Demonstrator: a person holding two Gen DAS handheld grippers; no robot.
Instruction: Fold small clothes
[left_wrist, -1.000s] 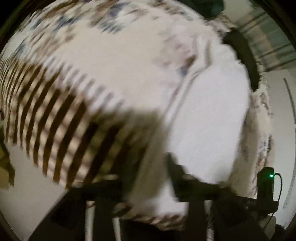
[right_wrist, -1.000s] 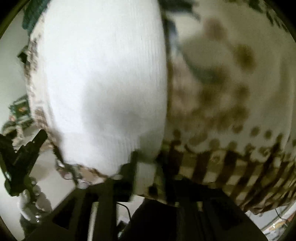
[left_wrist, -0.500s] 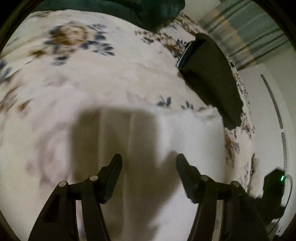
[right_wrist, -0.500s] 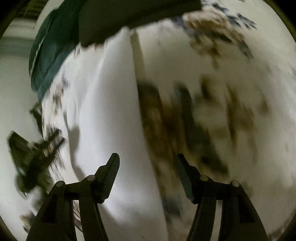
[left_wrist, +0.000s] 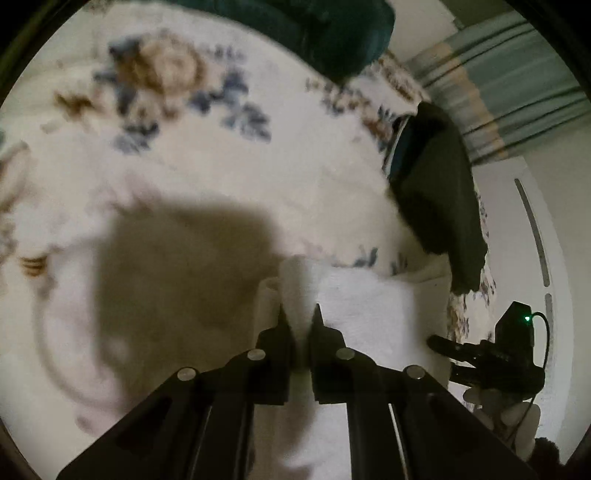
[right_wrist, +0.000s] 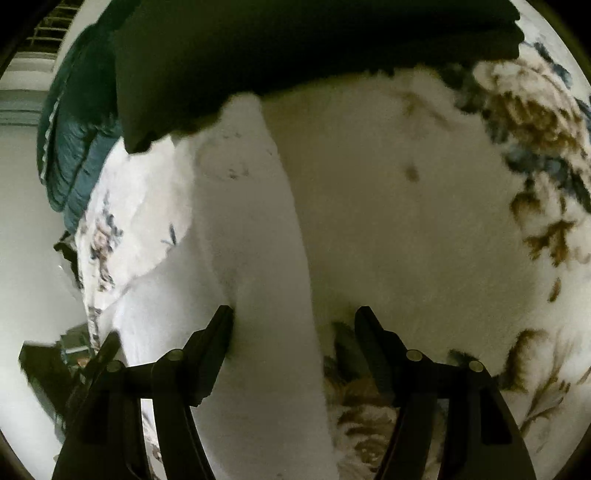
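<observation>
Right now one white garment (left_wrist: 354, 302) lies on the floral bedspread (left_wrist: 221, 155), and the left gripper (left_wrist: 298, 314) has its two fingers drawn together on a raised fold of that cloth, the fabric pinched up between the tips. In the left wrist view the garment stretches away from the fingers toward the right, ending near a dark folded item (left_wrist: 439, 192) that rests on the bed's far right side.

In the right wrist view the same white garment (right_wrist: 258, 258) appears as a long band whose long axis runs from the bottom of the frame up and slightly left, its far end reaching the edge of a dark cushion-like mass (right_wrist: 295, 48). The right gripper (right_wrist: 293, 319) has its fingers spread wide apart, straddling the band; the left finger (right_wrist: 218, 332) sits at the cloth's left edge, the other over the bedspread pattern. Whether the tips touch the fabric is unclear.

One teal quilted piece (right_wrist: 74, 147) lies beyond the bed's left edge. The right gripper's body, with one green light, shows at the left view's lower right (left_wrist: 509, 347).
</observation>
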